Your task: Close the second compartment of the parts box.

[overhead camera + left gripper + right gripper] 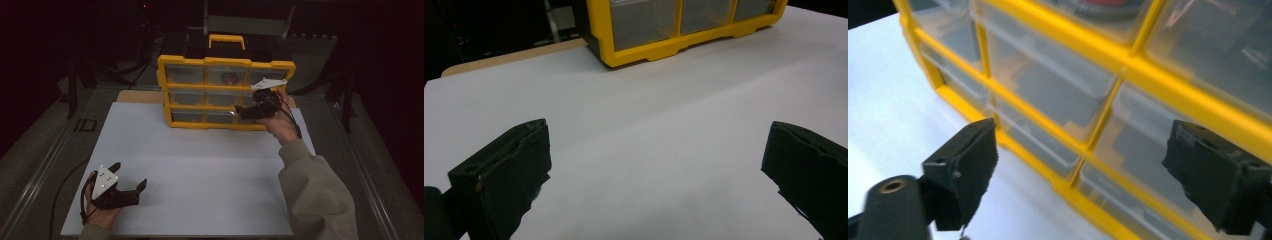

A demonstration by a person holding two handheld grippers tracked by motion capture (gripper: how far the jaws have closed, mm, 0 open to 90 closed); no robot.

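A yellow drawer cabinet point(226, 62) with clear plastic drawers stands upright at the back of the white table top point(200, 170). A red item point(230, 78) shows through its top middle drawer. My right gripper point(239, 111) is held close in front of the cabinet's lower right drawers. In the right gripper view its jaws point(1080, 150) stand wide apart with nothing between them, facing the drawer fronts and the yellow frame point(1148, 75). My left gripper point(130, 175) rests low at the near left of the table. It is open and empty point(659, 150), pointing toward the cabinet's base point(659, 47).
A wooden board edge point(140, 96) sticks out behind the white top at the left. A black case with a yellow handle point(227, 40) sits behind the cabinet. Metal rails run along both table sides, and the surroundings are dark.
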